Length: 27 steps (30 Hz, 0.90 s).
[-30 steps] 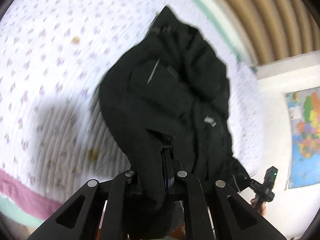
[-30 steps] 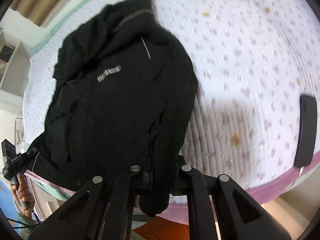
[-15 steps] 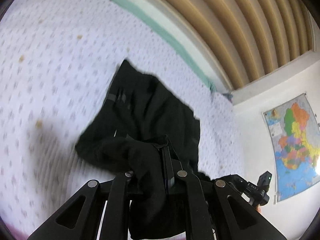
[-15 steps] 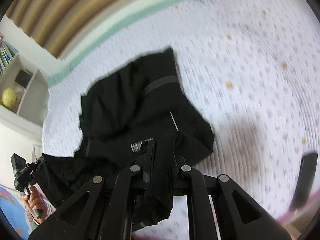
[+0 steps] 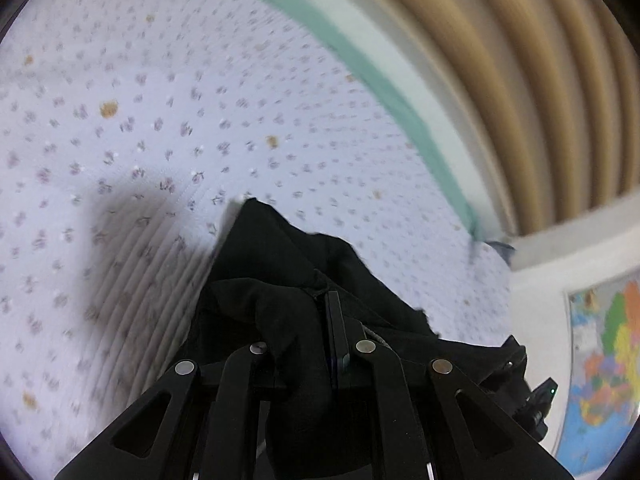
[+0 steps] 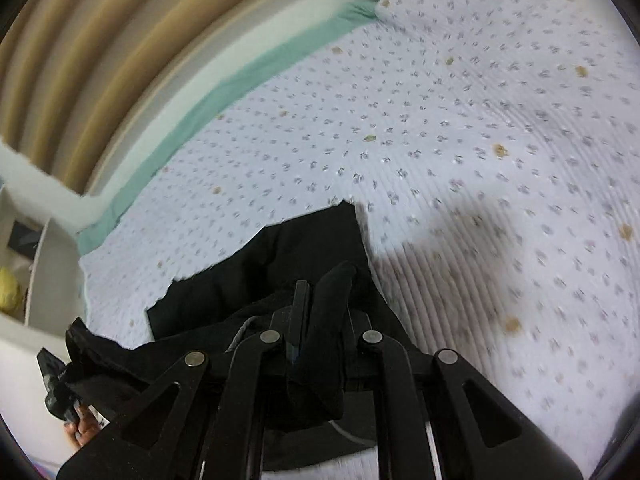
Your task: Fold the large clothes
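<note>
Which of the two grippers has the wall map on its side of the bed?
The left gripper: its view shows the colourful map at right, while the right gripper sees a white shelf. Both clamp the black jacket.

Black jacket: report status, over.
Left tongs and right tongs both shut on the black jacket. Jacket bunched, part resting on the floral bedspread. Nothing in the way on the bed.

no readable text, wall map (image 5: 604,356) lettering too blurred to read
</note>
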Tool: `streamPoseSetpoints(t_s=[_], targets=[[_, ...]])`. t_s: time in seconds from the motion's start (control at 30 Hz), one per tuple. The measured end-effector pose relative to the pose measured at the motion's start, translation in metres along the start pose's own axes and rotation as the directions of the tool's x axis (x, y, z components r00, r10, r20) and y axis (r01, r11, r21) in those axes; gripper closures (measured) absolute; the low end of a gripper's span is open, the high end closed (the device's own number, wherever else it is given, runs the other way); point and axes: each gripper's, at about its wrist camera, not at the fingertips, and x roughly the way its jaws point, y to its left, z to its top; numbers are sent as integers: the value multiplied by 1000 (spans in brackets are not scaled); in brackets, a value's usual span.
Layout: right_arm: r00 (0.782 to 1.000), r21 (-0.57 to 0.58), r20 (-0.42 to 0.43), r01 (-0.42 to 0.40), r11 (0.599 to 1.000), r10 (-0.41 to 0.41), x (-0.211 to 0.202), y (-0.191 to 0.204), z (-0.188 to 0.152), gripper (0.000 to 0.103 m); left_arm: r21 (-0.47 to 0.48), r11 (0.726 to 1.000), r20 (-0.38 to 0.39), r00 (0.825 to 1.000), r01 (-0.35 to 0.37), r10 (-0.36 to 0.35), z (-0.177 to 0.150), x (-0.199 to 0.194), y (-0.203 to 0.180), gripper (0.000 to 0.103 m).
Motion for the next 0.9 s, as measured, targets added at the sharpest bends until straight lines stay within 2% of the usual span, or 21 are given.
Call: streamPoseSetpoints(t_s=[0.13,0.23,0.33,0.43,0.53,0.6,0.63,0.67,0.7,0.73,0.77,0.8,0.83,0.87,0.9], targets=[[997,6,-71,43,999,-43,67,0,21,86,-73,997,-63,997,-39,35,16,58,29,90],[985,3,-144,92,996,-90,120,-4,24,86,-103,993,-104,994,-53,42,16,88,47,88],[979,17,-179,99,995,-94,155,-11,20,87,-59,995,-119,990,-78,70,15,103,51,87],[980,33,-181,90,995,-83,167,-16,16,84,43,993,-137,983,-114,119,14,107,39,87],[982,65,-190,38,997,-25,159,-22,16,79,125,985,-168,975,-123,143,15,100,26,86],[979,90,-201,-8,996,26,144,-24,19,72,154,984,-196,973,-90,120,16,80,17,83],[979,95,-197,-40,995,58,131,-26,21,69,151,987,-205,975,-50,81,19,69,18,79],[979,91,-185,-71,993,87,117,-26,23,66,135,991,-215,976,17,12,20,53,17,75],[979,80,-173,-94,992,106,103,-25,24,59,118,990,-224,973,78,-50,20,41,17,67],[980,60,-152,-117,991,125,84,-24,25,52,93,983,-227,965,158,-134,20,24,17,58],[983,36,-125,-128,991,132,67,-23,25,49,81,976,-217,959,204,-183,20,11,18,53],[986,12,-100,-131,991,131,53,-22,25,41,85,968,-191,957,236,-217,20,-5,17,45],[989,-13,-75,-128,992,127,41,-21,24,32,112,966,-156,964,235,-216,18,-19,14,36],[992,-50,-45,-118,992,115,28,-19,23,30,151,969,-118,976,198,-181,16,-28,11,29],[994,-81,-34,-104,991,101,23,-17,23,30,198,972,-76,991,126,-113,14,-33,7,21]])
